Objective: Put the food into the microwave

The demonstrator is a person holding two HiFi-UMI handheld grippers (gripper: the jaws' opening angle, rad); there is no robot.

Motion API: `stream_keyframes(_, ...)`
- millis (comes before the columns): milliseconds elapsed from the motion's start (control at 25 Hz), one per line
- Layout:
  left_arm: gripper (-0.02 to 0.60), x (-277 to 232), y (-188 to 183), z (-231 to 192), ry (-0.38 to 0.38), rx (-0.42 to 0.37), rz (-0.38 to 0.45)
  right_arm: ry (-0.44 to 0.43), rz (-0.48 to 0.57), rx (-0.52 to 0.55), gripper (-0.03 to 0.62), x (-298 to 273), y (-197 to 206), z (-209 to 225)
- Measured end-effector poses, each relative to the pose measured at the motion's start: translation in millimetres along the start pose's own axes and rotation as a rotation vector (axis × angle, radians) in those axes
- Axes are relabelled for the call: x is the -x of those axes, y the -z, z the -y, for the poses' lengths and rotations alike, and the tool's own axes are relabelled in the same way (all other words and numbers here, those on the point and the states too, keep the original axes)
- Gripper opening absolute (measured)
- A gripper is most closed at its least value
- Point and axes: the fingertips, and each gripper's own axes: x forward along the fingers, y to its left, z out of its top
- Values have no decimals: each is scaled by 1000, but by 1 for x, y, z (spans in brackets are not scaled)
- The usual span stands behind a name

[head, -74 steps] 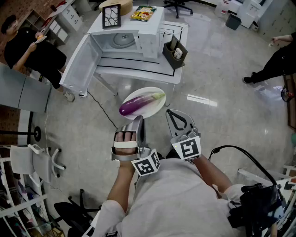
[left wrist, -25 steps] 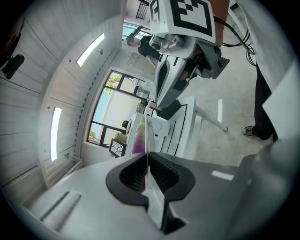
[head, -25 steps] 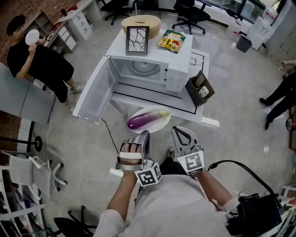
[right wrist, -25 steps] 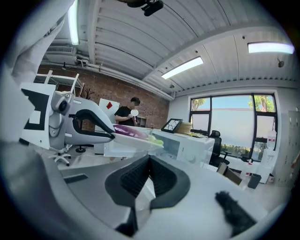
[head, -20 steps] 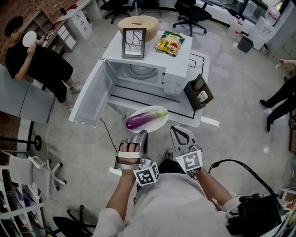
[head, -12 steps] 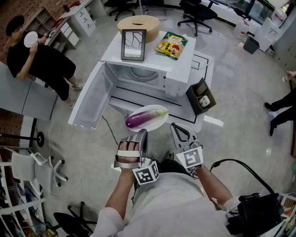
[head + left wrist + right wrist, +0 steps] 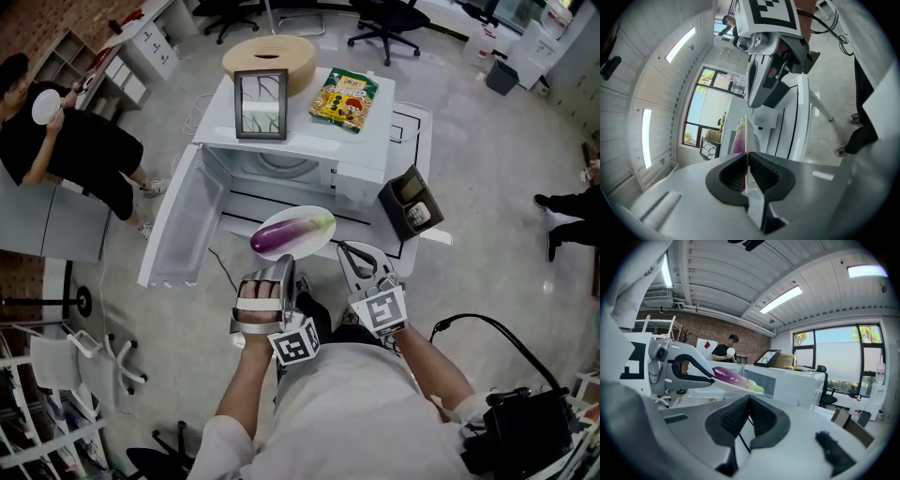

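Observation:
A purple eggplant (image 7: pixel 281 236) lies on a white plate (image 7: pixel 315 228) that my left gripper (image 7: pixel 289 264) is shut on at its near rim. In the left gripper view the plate (image 7: pixel 746 140) stands edge-on between the pads. The plate hangs in front of the white microwave (image 7: pixel 361 173), whose door (image 7: pixel 178 220) is swung wide open to the left, with the turntable (image 7: pixel 281 169) showing inside. My right gripper (image 7: pixel 345 249) is shut on nothing, just right of the plate and apart from it. From the right gripper view the eggplant (image 7: pixel 727 375) is at the left.
On top of the microwave stand a picture frame (image 7: pixel 260 103), a snack packet (image 7: pixel 343 97) and a round wooden box (image 7: pixel 268 56). A black holder (image 7: pixel 411 208) sits on the table's right corner. A person in black (image 7: pixel 66 141) stands at the far left; office chairs at the back.
Both grippers and the plate have moved forward toward the microwave; the plate is now over the table's front edge near the open cavity. The grip is unchanged.

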Motion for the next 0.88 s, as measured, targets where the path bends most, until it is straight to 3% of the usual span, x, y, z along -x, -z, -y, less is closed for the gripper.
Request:
stream_keyframes(520,31,-107,61,-6,43,-70,111,105,-87,-16,9,-83,3,11)
stream_keyframes(880,31,-167,79,4,66,-122,186,183,-129,-59,9,-120,9,11)
